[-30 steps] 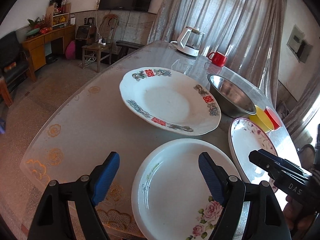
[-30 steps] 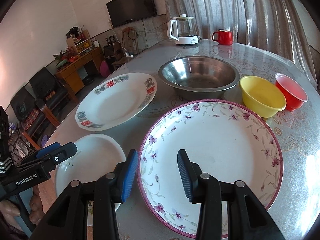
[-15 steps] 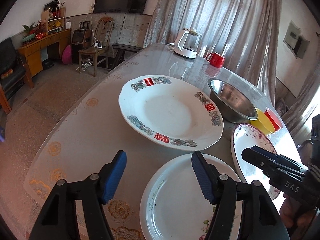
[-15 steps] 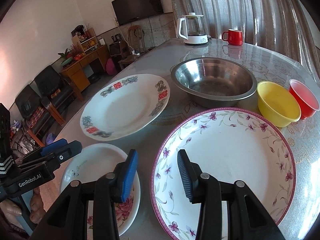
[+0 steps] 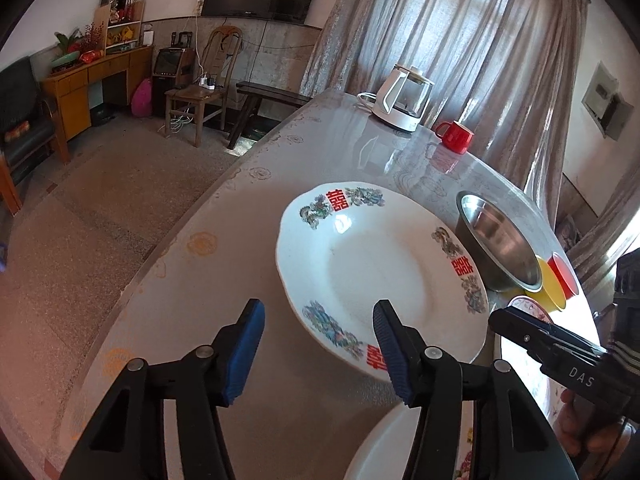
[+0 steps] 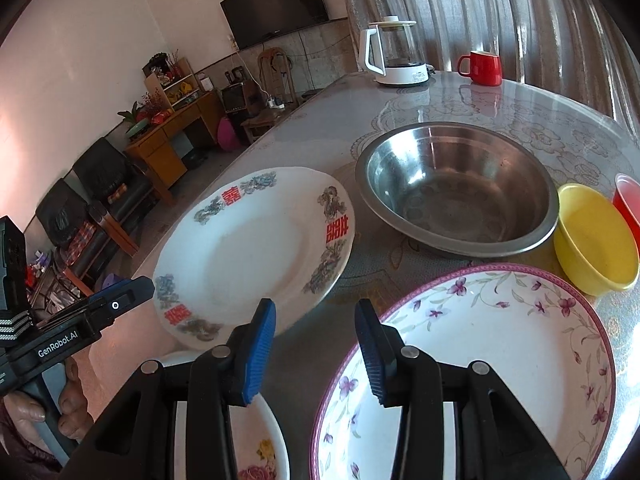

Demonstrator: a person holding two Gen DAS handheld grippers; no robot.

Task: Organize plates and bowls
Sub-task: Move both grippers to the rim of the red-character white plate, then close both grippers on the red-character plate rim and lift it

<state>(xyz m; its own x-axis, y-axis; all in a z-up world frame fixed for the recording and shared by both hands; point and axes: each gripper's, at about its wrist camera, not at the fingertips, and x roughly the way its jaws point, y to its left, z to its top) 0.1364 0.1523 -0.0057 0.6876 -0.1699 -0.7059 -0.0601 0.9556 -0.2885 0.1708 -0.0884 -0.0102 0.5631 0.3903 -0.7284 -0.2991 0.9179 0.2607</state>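
Observation:
A white plate with red characters (image 5: 376, 272) (image 6: 252, 252) lies on the round table. A purple-flowered plate (image 6: 480, 360) lies at the near right. A small rose plate (image 6: 260, 440) (image 5: 384, 448) lies at the near edge. Behind stand a steel bowl (image 6: 456, 188) (image 5: 496, 248), a yellow bowl (image 6: 596, 240) and a red bowl (image 6: 628, 200). My left gripper (image 5: 318, 354) is open and empty over the red-character plate's near rim. My right gripper (image 6: 316, 354) is open and empty between the rose plate and the flowered plate.
A white kettle (image 6: 394, 54) (image 5: 404, 100) and a red mug (image 6: 482, 68) (image 5: 456, 136) stand at the table's far side. The table edge (image 5: 168, 248) curves along the left, with floor, chairs and a desk beyond.
My left gripper has moved forward from over the rose plate to the red-character plate's near rim. My right gripper has shifted forward and left off the flowered plate. Both stay open.

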